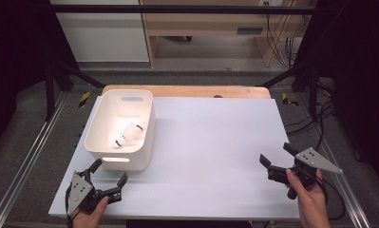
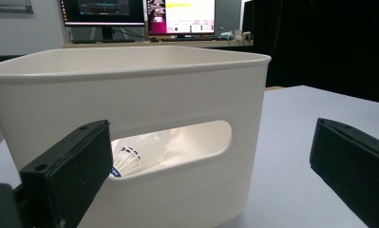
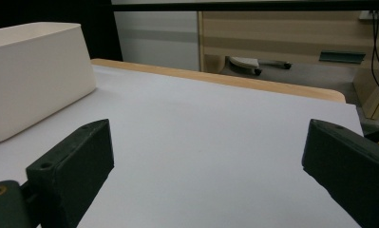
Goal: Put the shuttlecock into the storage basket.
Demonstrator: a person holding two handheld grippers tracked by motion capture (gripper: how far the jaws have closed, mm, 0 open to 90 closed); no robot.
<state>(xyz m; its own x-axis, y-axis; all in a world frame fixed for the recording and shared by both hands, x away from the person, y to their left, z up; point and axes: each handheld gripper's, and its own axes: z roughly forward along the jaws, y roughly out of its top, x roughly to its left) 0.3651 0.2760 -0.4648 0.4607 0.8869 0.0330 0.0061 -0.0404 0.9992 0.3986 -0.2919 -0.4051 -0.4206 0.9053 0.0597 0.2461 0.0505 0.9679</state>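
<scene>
Nearest the person, at the front edge of the tabletop [image 1: 215, 156], both hands rest with their tools idle. At the near left the left gripper [image 1: 108, 181] has its jaws spread wide and empty, pointing at the near wall of the white bin [image 1: 96, 127]; at the near right the right gripper [image 1: 275, 160] is likewise agape, holding nothing, facing bare white surface.

A little farther in, the bin stands on the left side, just beyond the left jaws. Through its handle slot, in the left gripper view, feathers show: a shuttlecock [image 2: 142, 154] lies on the bin floor. From above, what look like two shuttlecocks [image 1: 130, 134] lie together toward the bin's near right corner.

Beyond that the tabletop runs clear to its wooden far edge.

My worry is the bin itself: it looks light, and a left jaw nudging its wall or slot could shove or tip it. Reaching in steeply, jaws could also crush the feathers or catch both pieces at once.
</scene>
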